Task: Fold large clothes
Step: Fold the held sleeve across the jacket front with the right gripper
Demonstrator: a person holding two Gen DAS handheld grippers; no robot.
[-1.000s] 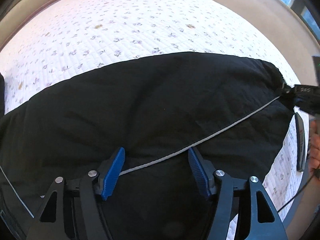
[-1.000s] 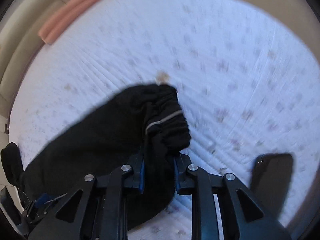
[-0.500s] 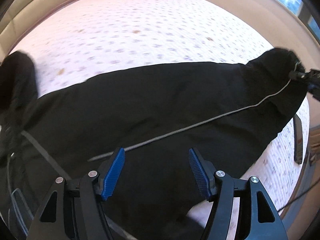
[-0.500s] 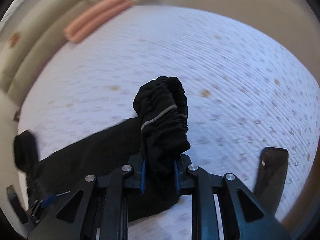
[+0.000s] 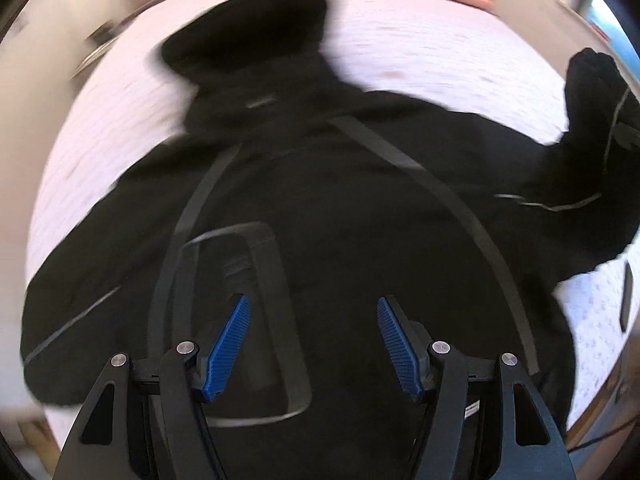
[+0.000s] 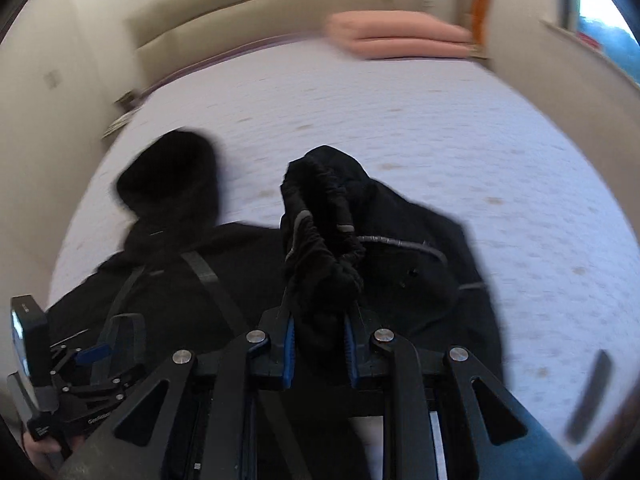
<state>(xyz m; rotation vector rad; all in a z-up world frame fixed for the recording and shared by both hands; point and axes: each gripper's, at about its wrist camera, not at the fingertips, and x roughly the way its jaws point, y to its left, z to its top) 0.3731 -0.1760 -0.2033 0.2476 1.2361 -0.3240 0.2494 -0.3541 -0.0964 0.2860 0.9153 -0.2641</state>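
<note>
Right gripper (image 6: 319, 346): you clench the black jacket's (image 5: 340, 216) cuff (image 6: 320, 220).
Left gripper (image 5: 313, 346): your jaws gape, empty, above the jacket.

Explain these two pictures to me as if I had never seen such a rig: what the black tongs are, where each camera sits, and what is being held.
There is no robot here: a person holds one pair of tongs in each hand, and a fisheye camera on each looks forward along its blue-padded fingers. The left view shows the left tongs open, over a black jacket spread on a bed with a pale flowered cover. The right view shows the right tongs shut on the jacket's gathered cuff, lifting that sleeve. Folded pink bedding lies at the far end, and a dark flat object, too blurred to name, lies near the bed's edge.
</note>
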